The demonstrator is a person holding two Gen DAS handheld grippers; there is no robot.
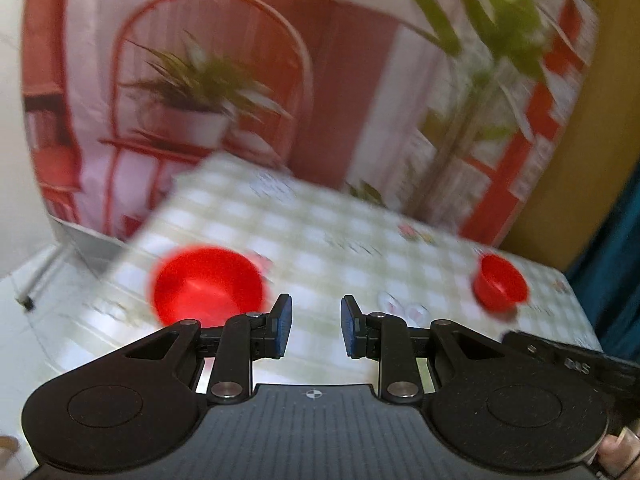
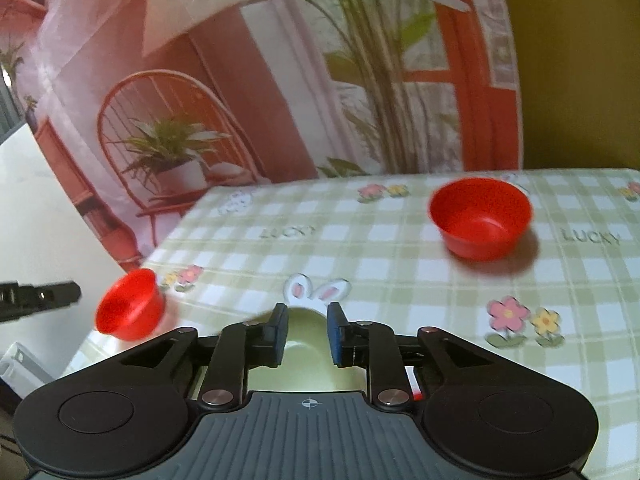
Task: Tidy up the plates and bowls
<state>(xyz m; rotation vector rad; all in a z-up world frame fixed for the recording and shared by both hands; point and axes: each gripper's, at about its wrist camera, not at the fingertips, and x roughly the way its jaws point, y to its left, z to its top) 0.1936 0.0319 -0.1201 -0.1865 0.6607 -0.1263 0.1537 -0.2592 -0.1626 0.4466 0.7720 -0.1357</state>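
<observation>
On checked cloth [image 2: 400, 248]: 2 red bowls [image 2: 480, 218] [image 2: 130, 306], well apart.

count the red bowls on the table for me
2. One red bowl sits far right on the checked tablecloth; the other red bowl is near the left edge. A pale green dish below the right gripper could hide more.

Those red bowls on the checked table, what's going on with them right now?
A person holds a gripper in each hand above the checked tablecloth. Neither holds anything: the left gripper and right gripper both have their jaws apart and empty. Two red bowls sit apart on the cloth, the left bowl and the right bowl. A pale green dish lies under the right gripper.
</observation>
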